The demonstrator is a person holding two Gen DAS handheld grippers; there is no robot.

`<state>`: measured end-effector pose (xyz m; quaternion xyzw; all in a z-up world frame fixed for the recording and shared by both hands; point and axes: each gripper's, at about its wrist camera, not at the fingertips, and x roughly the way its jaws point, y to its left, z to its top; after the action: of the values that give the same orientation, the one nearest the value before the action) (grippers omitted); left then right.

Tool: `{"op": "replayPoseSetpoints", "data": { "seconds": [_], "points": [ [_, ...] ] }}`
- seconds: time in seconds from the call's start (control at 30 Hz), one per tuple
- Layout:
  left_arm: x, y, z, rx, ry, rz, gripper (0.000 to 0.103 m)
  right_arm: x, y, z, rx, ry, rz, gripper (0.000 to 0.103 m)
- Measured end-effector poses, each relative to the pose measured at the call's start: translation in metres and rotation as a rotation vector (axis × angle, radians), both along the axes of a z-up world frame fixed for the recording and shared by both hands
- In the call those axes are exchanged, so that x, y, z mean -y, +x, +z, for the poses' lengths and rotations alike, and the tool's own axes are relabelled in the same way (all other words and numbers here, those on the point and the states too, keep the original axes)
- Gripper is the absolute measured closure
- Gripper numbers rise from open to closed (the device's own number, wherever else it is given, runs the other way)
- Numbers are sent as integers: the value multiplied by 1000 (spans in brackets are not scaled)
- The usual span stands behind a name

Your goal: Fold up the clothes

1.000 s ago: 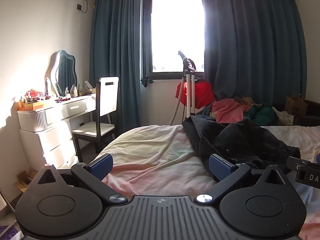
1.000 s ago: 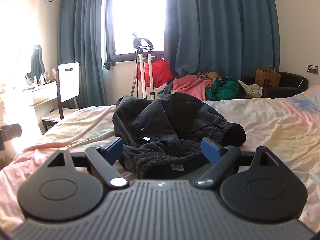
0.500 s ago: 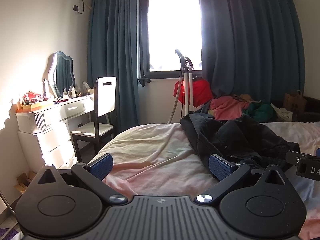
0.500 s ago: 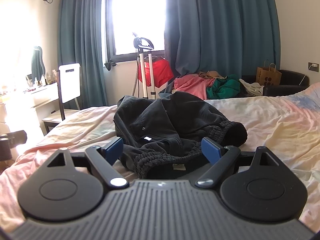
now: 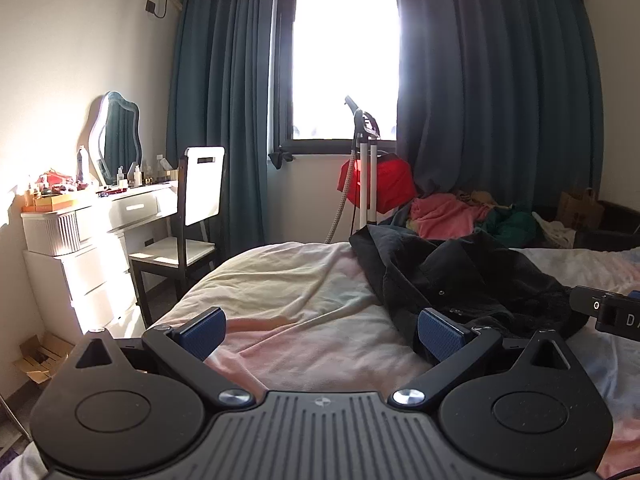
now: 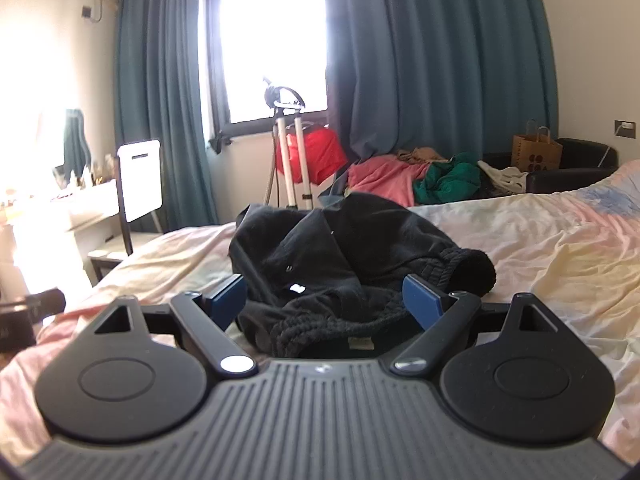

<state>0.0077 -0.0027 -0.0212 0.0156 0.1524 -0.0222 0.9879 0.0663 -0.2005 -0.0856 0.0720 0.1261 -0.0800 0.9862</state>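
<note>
Right gripper (image 6: 324,300): jaws spread wide, nothing clamped; the blue pads (image 6: 422,300) flank the ribbed waistband of the black garment (image 6: 360,248), which lies crumpled at frame centre on the bed (image 6: 540,248); whether the pads touch the fabric cannot be told. Left gripper (image 5: 320,330): jaws likewise released, holding nothing; bare pink-and-cream bed sheet (image 5: 288,300) shows between the pads; the black garment (image 5: 460,276) lies at centre right, its edge beside the right-hand pad (image 5: 440,334). Beyond the bed in the left wrist view: garment steamer (image 5: 366,168) with a red cloth (image 5: 380,184) below the window (image 5: 344,56); pile of pink and green clothes (image 5: 472,216) at right; chair (image 5: 192,224) and white dresser (image 5: 88,240) with a mirror (image 5: 118,136) at left.
</note>
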Motion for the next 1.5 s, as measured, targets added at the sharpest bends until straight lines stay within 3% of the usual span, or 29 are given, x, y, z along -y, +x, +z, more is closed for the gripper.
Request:
{"op": "replayPoseSetpoints", "data": {
  "seconds": [0.2,0.37,0.6,0.87,1.03,1.1,1.27,1.33,1.4,1.5],
  "points": [
    [7,0,-9,6,4,-32,0,9,-1,1,2,30,-30,16],
    [21,5,-23,-8,24,-86,0,20,-11,11,79,52,-65,16],
    [62,41,-54,-110,67,-180,0,52,-22,18,136,121,-130,16],
    [154,84,-97,-111,254,-351,0,92,-13,7,76,198,-180,16],
    [202,113,-131,-123,372,-358,4,111,-9,-5,72,267,-198,16],
    [195,122,-127,-110,330,-321,6,117,-5,-12,62,291,-205,16],
    [179,147,-115,-78,226,-228,24,122,8,-25,38,319,-208,16],
    [172,156,-111,-66,184,-191,37,120,10,-27,37,315,-203,16],
    [166,166,-106,-53,142,-154,41,119,13,-30,33,309,-199,21],
    [152,175,-96,-31,89,-123,61,118,16,-31,23,316,-182,22]
  ]
}}
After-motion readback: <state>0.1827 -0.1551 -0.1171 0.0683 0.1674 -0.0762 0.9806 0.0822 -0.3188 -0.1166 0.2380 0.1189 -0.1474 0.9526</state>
